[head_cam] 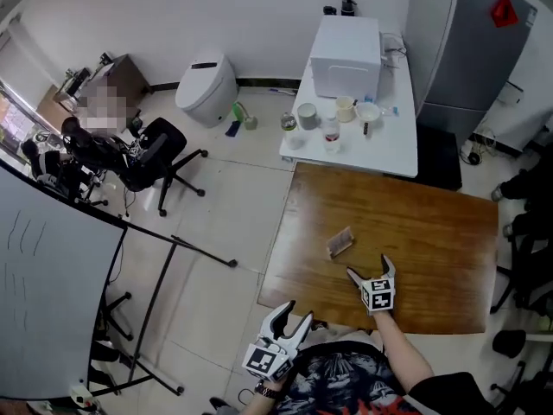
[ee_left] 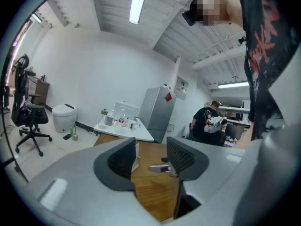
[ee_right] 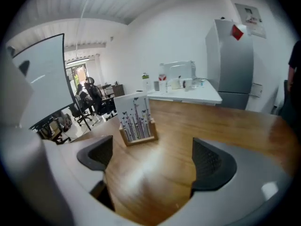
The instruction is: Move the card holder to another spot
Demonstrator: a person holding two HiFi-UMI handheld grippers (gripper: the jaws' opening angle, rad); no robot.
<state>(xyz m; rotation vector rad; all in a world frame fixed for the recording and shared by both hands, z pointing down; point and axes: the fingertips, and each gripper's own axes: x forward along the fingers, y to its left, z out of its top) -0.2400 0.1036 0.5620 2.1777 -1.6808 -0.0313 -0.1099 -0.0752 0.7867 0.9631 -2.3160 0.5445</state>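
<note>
The card holder [head_cam: 340, 243], a small wooden stand with a white card printed with dark stems, stands upright on the wooden table [head_cam: 432, 258]. My right gripper [head_cam: 369, 267] hovers just short of it, jaws wide open and empty. In the right gripper view the card holder [ee_right: 136, 119] is ahead and left of centre, beyond the right gripper [ee_right: 153, 161]. My left gripper [head_cam: 298, 311] hangs off the table's near-left edge, away from the holder, with a narrow gap between its jaws and nothing in it. In the left gripper view the left gripper [ee_left: 151, 157] points across the table.
A white table [head_cam: 393, 150] beyond the wooden one carries a white box-like appliance [head_cam: 346, 54], cups and a bottle. A grey fridge [head_cam: 458, 41] stands at the back right. On the floor to the left are an office chair [head_cam: 160, 154] and a whiteboard on legs [head_cam: 52, 292].
</note>
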